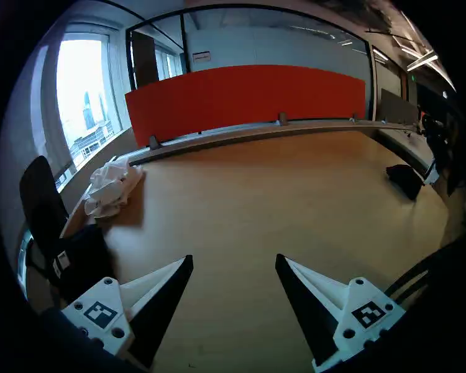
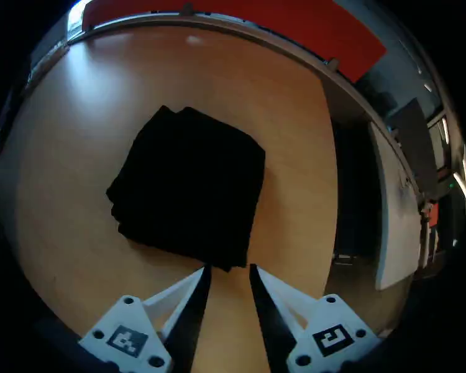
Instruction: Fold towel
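Note:
A black towel [image 2: 189,193] lies folded into a thick square on the wooden table [image 2: 77,124]. My right gripper [image 2: 230,268] hovers at its near corner, fingers narrowly apart with bare wood showing between them. A crumpled white towel [image 1: 112,186] sits at the far left of the table [image 1: 251,199] in the left gripper view. My left gripper [image 1: 233,261] is wide open over bare wood, well short of the white towel. A small dark bundle [image 1: 407,180] lies at the table's right side; it may be the black towel.
A red partition [image 1: 245,96] runs along the table's far edge. A black chair [image 1: 43,211] stands at the left by the window [image 1: 84,93]. Another desk [image 2: 391,230] lies beyond the table's right edge, past a dark gap.

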